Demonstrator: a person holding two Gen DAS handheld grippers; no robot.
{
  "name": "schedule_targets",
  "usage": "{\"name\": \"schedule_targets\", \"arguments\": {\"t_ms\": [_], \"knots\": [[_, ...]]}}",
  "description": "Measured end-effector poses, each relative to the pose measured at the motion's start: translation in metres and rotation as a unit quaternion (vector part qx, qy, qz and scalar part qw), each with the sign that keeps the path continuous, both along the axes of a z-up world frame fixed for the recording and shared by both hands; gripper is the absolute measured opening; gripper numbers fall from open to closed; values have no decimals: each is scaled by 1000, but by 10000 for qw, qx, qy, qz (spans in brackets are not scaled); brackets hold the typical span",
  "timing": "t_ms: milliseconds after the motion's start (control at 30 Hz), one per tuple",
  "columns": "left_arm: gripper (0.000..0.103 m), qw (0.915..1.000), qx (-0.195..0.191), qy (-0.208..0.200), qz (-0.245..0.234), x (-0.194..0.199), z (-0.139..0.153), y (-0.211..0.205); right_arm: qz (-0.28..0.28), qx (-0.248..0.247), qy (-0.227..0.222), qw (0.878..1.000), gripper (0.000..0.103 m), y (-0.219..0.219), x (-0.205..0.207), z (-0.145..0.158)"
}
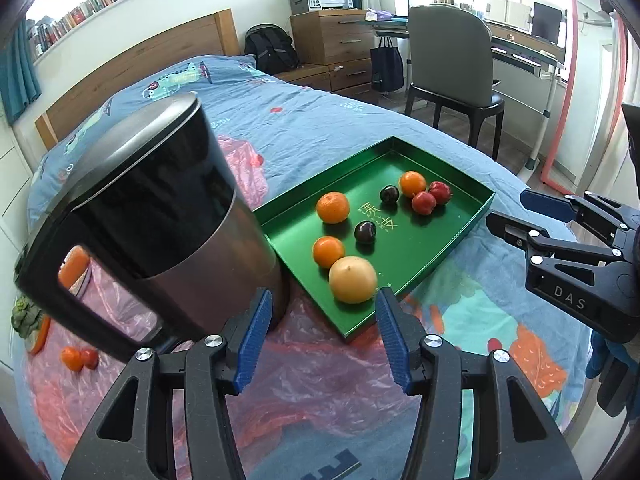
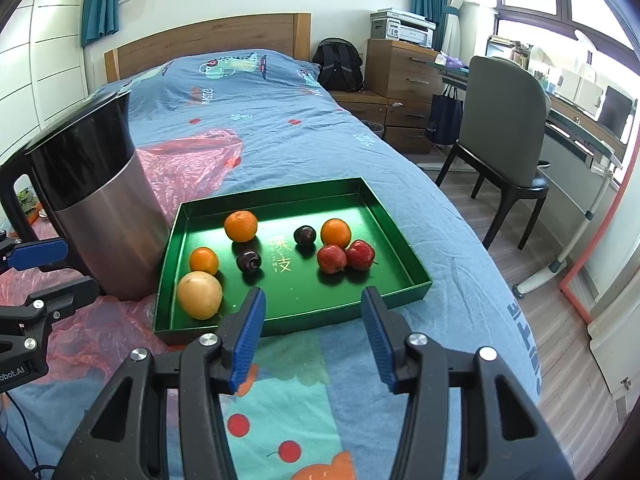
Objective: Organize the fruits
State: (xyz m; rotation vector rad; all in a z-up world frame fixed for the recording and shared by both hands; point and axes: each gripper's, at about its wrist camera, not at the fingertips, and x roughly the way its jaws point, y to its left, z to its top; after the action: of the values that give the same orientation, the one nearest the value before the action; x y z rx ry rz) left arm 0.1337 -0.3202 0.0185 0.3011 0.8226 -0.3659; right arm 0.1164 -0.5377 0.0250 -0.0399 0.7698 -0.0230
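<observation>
Eight fruits sit in the green tray (image 2: 408, 276); my left gripper (image 1: 322, 332) and right gripper (image 2: 314, 332) hang released, empty; I'd approach the near-left yellow fruit (image 2: 199, 295) squarely.

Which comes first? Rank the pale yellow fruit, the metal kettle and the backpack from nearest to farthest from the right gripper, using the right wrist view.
1. Pale yellow fruit, tray's near left corner.
2. Metal kettle, left, beside the tray.
3. Backpack, on the floor past the bed's far end.
</observation>
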Motion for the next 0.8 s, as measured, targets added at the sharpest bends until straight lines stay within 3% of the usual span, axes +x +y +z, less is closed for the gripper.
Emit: {"name": "schedule_targets", "arguments": {"t_ms": [433,667,800], "knots": [[48,9982,203,-149,553,-49,1,81,452,115,-57,9989,57,66,-48,16],[55,9962,242,-211,810,-71,4,115,743,176,-69,9971,58,101,-71,22],[55,9947,262,-225,973,-80,5,135,933,196,-105,9954,65,122,-80,25]]}}
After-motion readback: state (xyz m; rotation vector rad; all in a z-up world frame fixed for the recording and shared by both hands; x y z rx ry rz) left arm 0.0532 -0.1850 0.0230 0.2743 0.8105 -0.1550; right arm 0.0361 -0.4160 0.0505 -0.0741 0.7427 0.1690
